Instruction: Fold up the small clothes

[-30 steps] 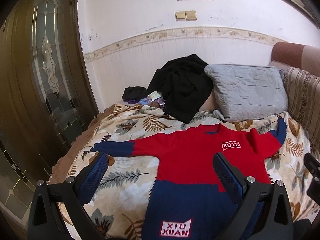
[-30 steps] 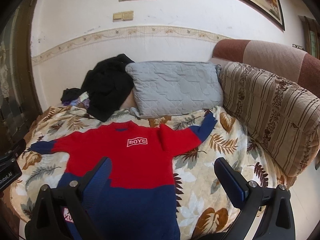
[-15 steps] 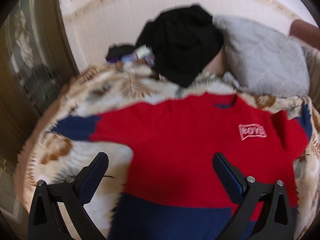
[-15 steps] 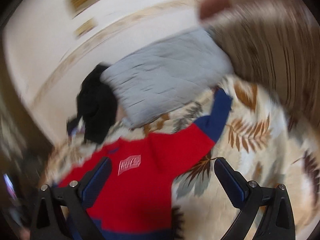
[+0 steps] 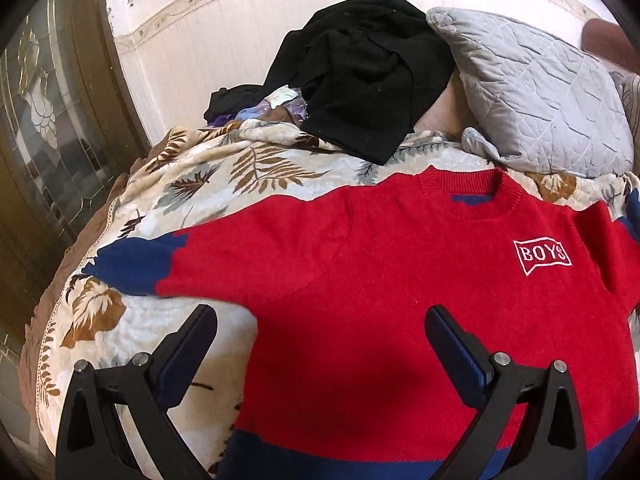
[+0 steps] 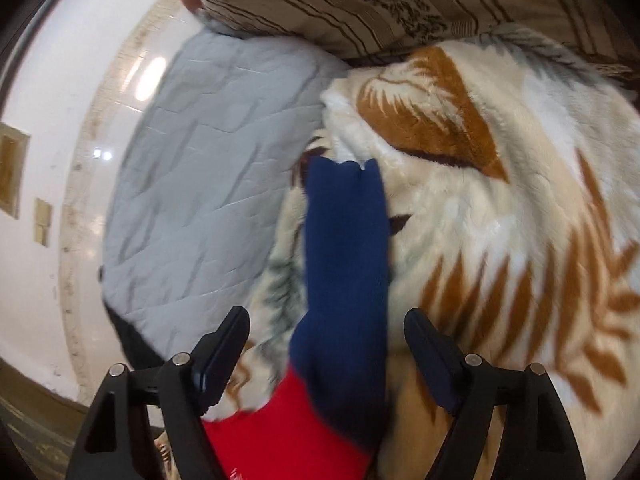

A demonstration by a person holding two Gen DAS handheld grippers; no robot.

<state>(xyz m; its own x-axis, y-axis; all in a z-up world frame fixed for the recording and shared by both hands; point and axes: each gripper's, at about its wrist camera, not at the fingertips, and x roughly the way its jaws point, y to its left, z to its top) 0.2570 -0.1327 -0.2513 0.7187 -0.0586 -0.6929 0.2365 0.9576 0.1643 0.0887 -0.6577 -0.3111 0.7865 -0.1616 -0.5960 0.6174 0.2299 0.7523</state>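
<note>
Two views show one sweater (image 5: 400, 280) spread flat on the leaf-print blanket (image 5: 224, 176) of the bed. From the left wrist, the left gripper (image 5: 320, 344) hovers with fingers wide over the armpit edge; it should pinch the shoulder seam, not the blanket. From the right wrist, the right gripper (image 6: 326, 340) straddles the navy sleeve (image 6: 344, 256), fingers wide; close low on the cuff end, just fabric.

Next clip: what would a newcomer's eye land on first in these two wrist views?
The red and navy sweater spread flat on the leaf-print blanket, its white BOYS patch near the collar. In the right wrist view, its navy cuff lies between the open right gripper fingers. Behind, black clothes beside a grey pillow.
</note>
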